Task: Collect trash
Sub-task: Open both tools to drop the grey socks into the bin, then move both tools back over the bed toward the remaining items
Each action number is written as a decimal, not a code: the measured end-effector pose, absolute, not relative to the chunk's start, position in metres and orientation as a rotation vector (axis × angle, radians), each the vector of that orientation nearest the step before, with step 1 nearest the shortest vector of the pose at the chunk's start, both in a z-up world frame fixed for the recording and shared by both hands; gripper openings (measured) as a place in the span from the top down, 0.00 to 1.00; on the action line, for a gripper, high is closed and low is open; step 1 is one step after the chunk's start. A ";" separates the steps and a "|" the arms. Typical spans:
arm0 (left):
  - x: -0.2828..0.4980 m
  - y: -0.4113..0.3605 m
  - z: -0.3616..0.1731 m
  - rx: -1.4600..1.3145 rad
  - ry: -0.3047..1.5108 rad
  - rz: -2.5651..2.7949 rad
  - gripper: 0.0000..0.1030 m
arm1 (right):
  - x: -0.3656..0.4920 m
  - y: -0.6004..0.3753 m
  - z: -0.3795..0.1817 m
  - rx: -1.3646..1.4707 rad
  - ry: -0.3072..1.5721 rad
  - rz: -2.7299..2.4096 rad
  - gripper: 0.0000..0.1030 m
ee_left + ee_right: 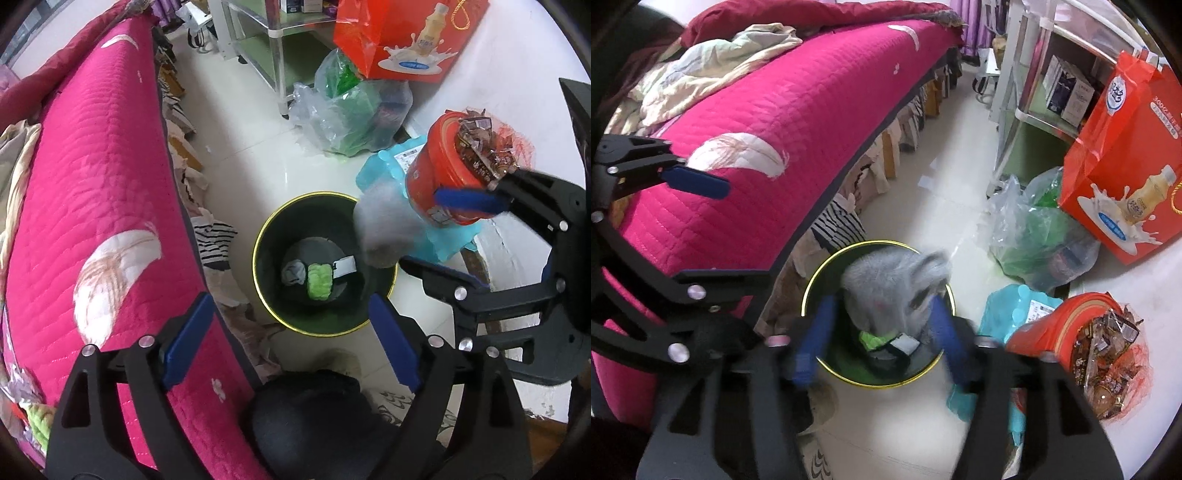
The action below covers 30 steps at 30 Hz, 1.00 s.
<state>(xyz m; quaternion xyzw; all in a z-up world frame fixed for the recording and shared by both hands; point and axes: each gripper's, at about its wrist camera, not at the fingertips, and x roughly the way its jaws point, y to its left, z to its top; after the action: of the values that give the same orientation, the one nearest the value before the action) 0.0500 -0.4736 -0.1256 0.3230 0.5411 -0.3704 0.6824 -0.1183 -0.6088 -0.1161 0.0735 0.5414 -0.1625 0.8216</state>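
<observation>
Item: grey wad (894,284), blurred, soft-looking, over the bin's mouth and between the right gripper's (882,339) blue pads; whether either pad touches it you cannot tell from the blur. In the left view the wad (384,229) sits at the bin's 2 o'clock rim.

Bin (266,236): dark, yellow-rimmed, on the floor beside the bed. Inside it lie a green piece (319,282), a white slip (345,265) and a grey scrap (293,273).

Left gripper (291,341): jaws spread wide, nothing between them, pointing down over the bin's 6 o'clock edge.

Right gripper: jaws parted.

Surroundings: pink bed (110,192) at the bin's 9 o'clock; red tub (439,166) of wrappers and a blue pack (388,166) at 2 o'clock; plastic bags (343,122) and a red carton (402,33) at 12 to 1 o'clock, against a shelf (273,33).

Step in hand, as it reads: you are dropping the wad into the bin. Next move likely calls for confirming it clears the rim and lands inside, then lifting both tools and seeking further trash nearby.
</observation>
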 end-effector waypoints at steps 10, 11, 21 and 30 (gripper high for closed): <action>0.045 -0.465 -0.123 0.750 1.194 -0.810 0.18 | -0.119 -0.608 -0.115 0.124 1.190 -0.417 0.13; 0.044 -0.464 -0.123 0.752 1.194 -0.809 0.18 | -0.120 -0.608 -0.116 0.128 1.197 -0.420 0.13; 0.037 -0.445 -0.116 0.745 1.187 -0.792 0.18 | -0.114 -0.587 -0.118 0.040 1.215 -0.459 0.09; 0.035 -0.411 -0.101 0.726 1.166 -0.749 0.16 | -0.102 -0.566 -0.111 0.064 1.195 -0.416 0.09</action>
<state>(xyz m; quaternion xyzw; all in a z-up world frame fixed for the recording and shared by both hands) 0.0352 -0.4113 -0.1010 0.3270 0.5253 -0.3373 0.7095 -0.1018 -0.5664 -0.1107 0.0299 0.5585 -0.1943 0.8059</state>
